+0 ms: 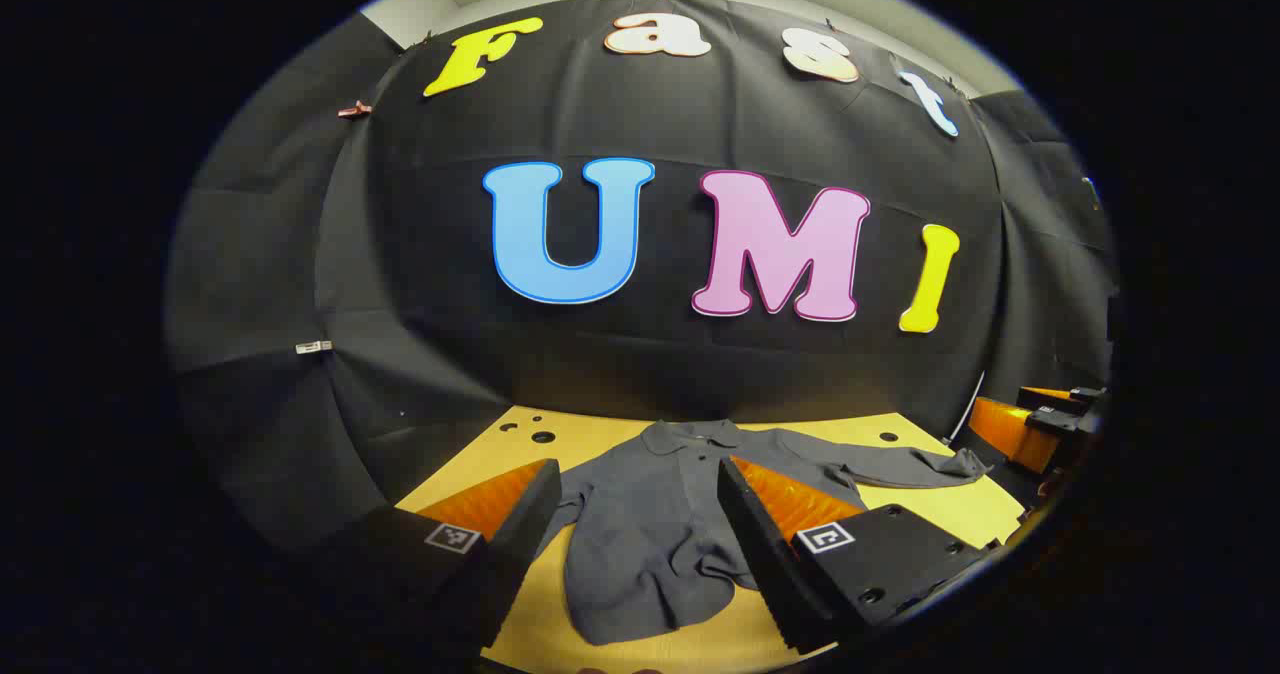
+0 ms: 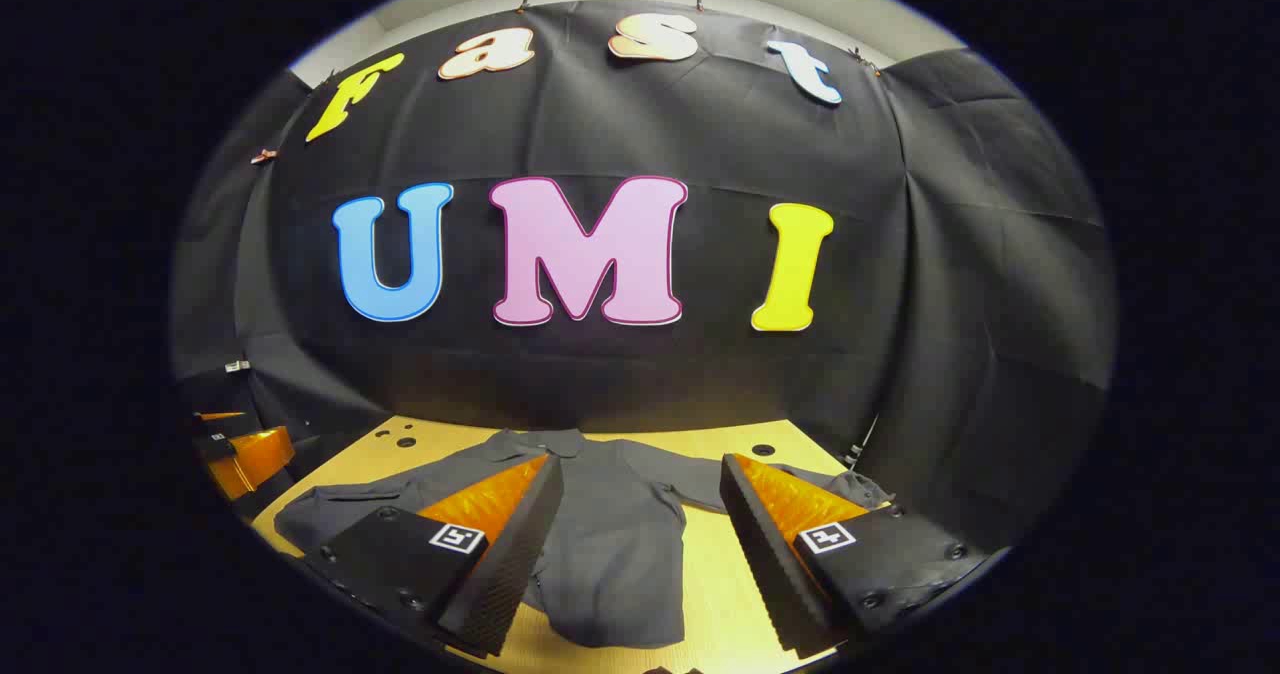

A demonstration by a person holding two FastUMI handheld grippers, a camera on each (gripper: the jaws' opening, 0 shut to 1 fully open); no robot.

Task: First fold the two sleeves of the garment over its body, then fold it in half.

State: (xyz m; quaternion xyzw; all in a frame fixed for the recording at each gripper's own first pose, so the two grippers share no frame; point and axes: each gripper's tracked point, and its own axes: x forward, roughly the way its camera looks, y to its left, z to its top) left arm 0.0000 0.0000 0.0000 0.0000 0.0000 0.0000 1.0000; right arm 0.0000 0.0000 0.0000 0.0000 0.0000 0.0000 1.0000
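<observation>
Now garment (image 1: 650, 524) flat between spread fingers (image 1: 755, 539).

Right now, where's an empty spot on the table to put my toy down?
Bare table shows right of the shirt, below its sleeve. Another bare patch sits at the far left corner by the wall. The middle is crowded with shirt.

Black cloth wall (image 1: 700, 374) behind wooden table (image 1: 500, 454)

Matt grey cloth garment (image 1: 640, 524) lies on a smooth wooden table (image 1: 930, 504).
</observation>
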